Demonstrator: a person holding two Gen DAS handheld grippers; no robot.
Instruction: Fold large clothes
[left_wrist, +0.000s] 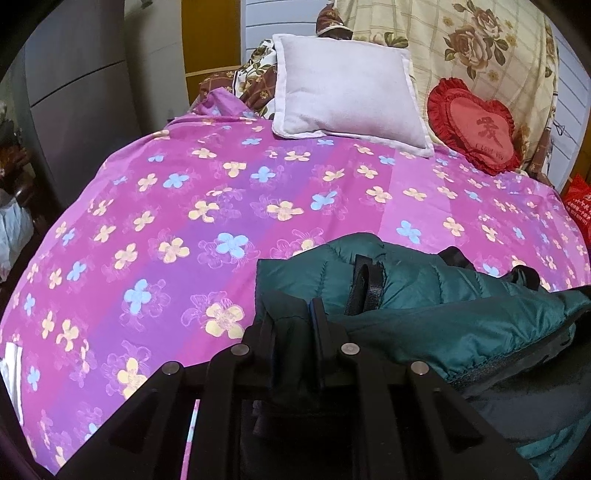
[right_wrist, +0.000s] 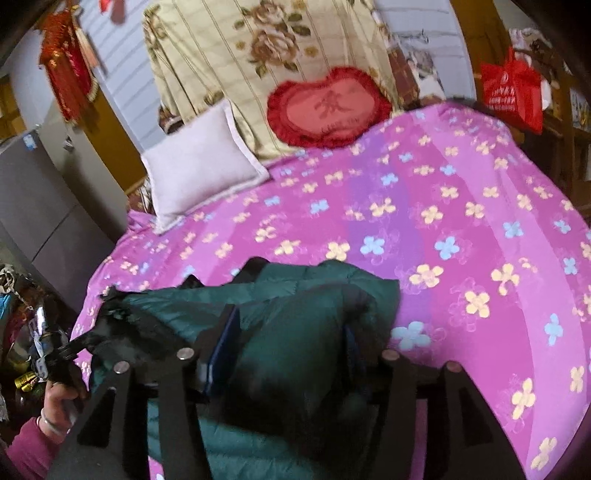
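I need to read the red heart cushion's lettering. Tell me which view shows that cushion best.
The left wrist view: the red heart cushion is sharp there, its character and small line of text legible, leaning against the floral cover. The right wrist view shows the whole cushion too, but motion-blurred and smeared, so its lettering is unreadable.

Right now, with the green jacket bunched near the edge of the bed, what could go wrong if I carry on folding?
1. The left gripper is shut on a dark fold of the green puffer jacket; pulling could drag the whole bundle.
2. The right gripper stands open with jacket fabric between its fingers, so that side may slump and undo the fold.
3. The jacket lies near the edge of the floral bedspread and could slide off.
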